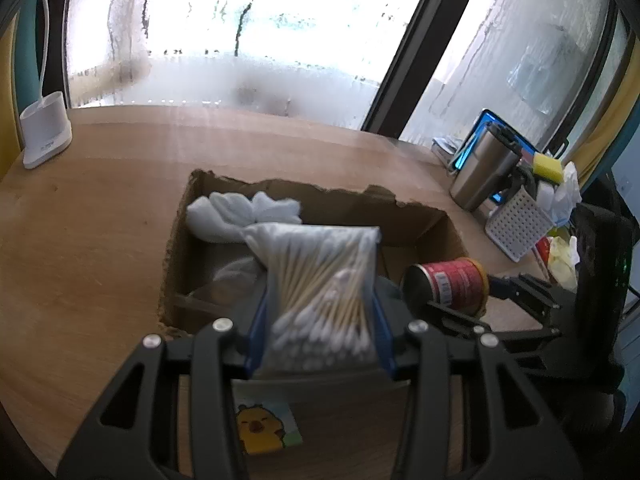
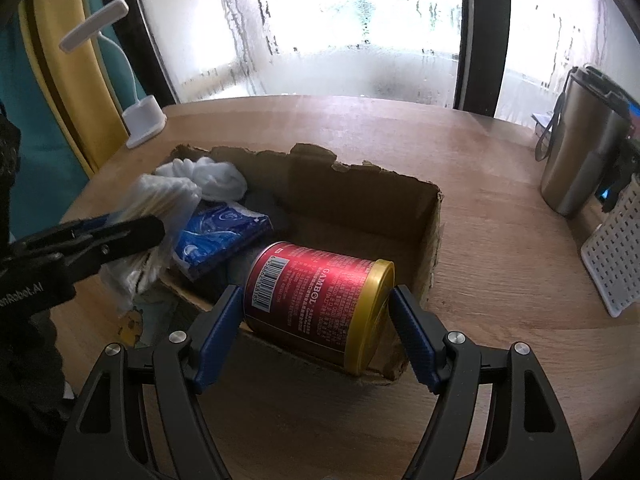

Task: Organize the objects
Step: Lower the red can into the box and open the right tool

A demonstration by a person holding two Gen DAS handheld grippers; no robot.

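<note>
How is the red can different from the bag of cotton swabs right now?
The can is rigid, red and gold; the swab bag is soft, clear plastic showing white tips. The can lies sideways in the right claw; the bag stands up out of the left claw. The can hangs over the box's near right corner, the bag over its left side. Both are held above the box.

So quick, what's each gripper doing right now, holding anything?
Left gripper: closed on a bag of cotton swabs.
Right gripper: closed on a red can, over the box.
</note>
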